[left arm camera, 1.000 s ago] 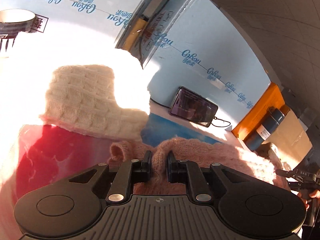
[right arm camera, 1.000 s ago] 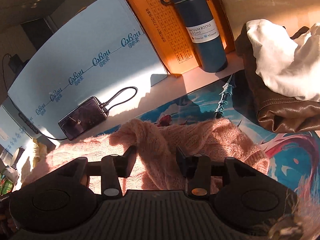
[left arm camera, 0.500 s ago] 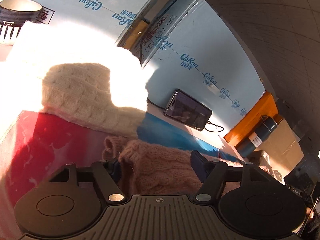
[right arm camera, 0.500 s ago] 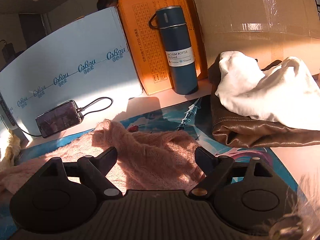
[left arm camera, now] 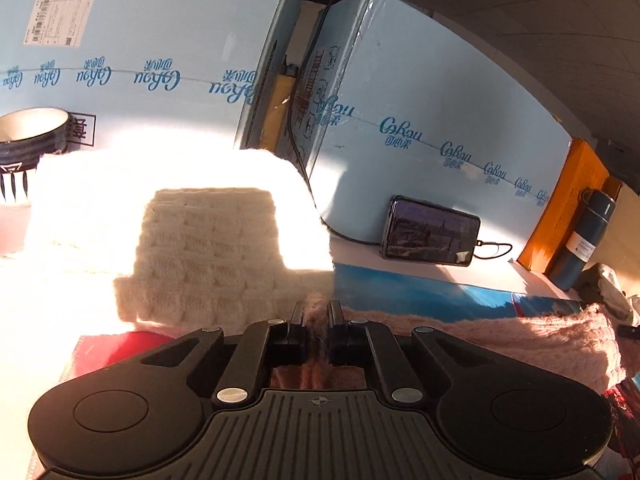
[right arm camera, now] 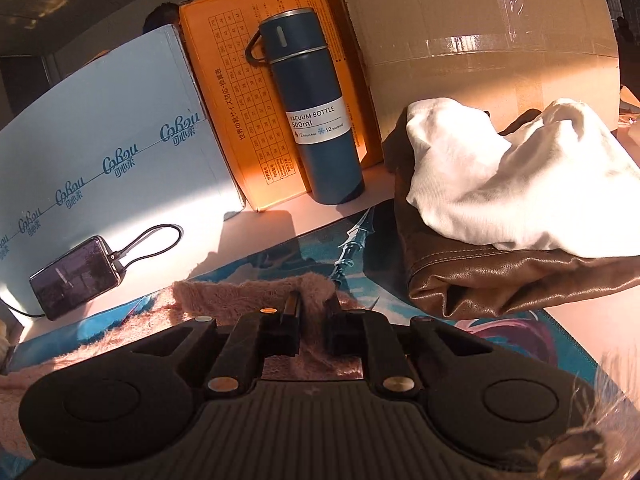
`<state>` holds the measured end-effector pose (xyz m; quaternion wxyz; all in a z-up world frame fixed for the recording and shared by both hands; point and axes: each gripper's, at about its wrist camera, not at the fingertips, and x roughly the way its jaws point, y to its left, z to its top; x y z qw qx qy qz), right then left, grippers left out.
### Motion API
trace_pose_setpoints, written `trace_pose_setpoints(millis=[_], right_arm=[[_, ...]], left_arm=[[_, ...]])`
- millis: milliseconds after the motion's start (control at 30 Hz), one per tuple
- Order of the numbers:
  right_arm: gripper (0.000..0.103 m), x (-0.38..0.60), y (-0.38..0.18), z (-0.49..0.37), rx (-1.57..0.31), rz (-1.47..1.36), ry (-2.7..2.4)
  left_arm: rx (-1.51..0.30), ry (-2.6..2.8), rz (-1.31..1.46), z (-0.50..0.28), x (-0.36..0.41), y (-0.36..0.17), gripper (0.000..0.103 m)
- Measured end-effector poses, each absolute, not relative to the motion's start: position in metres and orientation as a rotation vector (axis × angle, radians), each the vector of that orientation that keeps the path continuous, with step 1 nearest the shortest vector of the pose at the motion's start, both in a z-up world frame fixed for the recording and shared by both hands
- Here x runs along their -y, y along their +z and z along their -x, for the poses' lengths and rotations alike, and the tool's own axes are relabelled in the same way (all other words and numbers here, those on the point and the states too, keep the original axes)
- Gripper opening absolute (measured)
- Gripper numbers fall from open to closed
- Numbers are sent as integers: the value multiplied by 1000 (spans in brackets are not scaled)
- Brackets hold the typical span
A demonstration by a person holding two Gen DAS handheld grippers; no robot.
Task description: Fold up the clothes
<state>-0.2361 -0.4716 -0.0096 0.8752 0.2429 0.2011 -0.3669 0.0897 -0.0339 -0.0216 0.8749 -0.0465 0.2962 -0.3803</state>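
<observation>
A fuzzy pink knit sweater (left arm camera: 520, 340) lies on a blue printed mat (right arm camera: 280, 256). My left gripper (left arm camera: 318, 312) is shut on the sweater's left edge. My right gripper (right arm camera: 314, 304) is shut on a raised fold of the same sweater (right arm camera: 248, 292) at its right end. A folded cream knit sweater (left arm camera: 208, 248) lies just beyond the left gripper, partly in glaring sunlight.
Light blue boxes (left arm camera: 420, 128) stand behind the mat, with a phone on a cable (left arm camera: 430, 232) leaning on one. A dark blue vacuum bottle (right arm camera: 316, 120), an orange box (right arm camera: 232, 120) and a cardboard box (right arm camera: 480, 40) stand at the back. A white cloth (right arm camera: 520, 176) lies on a brown leather garment (right arm camera: 500, 284) at the right. A bowl (left arm camera: 32, 128) sits far left.
Both grippers were open half a second ago and have shut on the pink sweater. Both have moved lower and closer to the mat.
</observation>
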Motion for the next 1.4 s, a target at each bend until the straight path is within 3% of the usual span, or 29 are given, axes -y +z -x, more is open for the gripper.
trace_pose_setpoints(millis=[67, 133, 167, 200, 233, 267, 400, 500, 533, 567, 600, 633, 667, 767, 1133, 1333, 1400], right_arm=[[14, 472, -13, 233, -430, -520, -785], [31, 469, -12, 237, -396, -557, -787], [39, 467, -10, 241, -362, -580, -784], [54, 464, -6, 246, -314, -602, -782], [64, 460, -2, 249, -269, -616, -780], [67, 455, 3, 252, -229, -619, -782], [73, 441, 10, 250, -118, -665, -722], [75, 439, -2, 241, -51, -779, -585], [77, 439, -9, 238, -25, -826, -523], [78, 439, -16, 237, -6, -866, -466], [79, 438, -22, 235, 0, -899, -422], [79, 438, -27, 234, 3, -921, -388], [79, 438, -30, 233, -2, -925, -374], [79, 440, -33, 235, 16, -935, -351], [82, 436, -28, 236, 40, -949, -130], [84, 424, -16, 175, -281, -902, -182], [82, 426, -24, 159, -343, -899, -290]], left_arm=[[-678, -784, 106, -93, 33, -32, 13], [-672, -746, 170, -90, 22, -28, 21], [-669, -727, 203, -89, 17, -26, 36], [-665, -707, 235, -88, 11, -24, 63], [-661, -687, 268, -87, 6, -22, 75], [-667, -652, 304, -85, 1, -20, 83], [-760, -647, 375, -82, -2, -29, 83], [-717, -628, 294, -74, 11, -27, 81], [-710, -633, 267, -71, 16, -29, 74], [-703, -638, 240, -68, 22, -31, 45], [-678, -616, 186, -64, 27, -32, 30], [-678, -637, 183, -63, 29, -32, 29], [-678, -658, 180, -62, 30, -32, 18], [-673, -703, 224, -56, 23, -32, 8], [-510, -536, 270, -28, -53, -7, 4], [-551, -526, 331, -43, -46, -7, 5], [-592, -509, 327, -44, -41, -12, 15]])
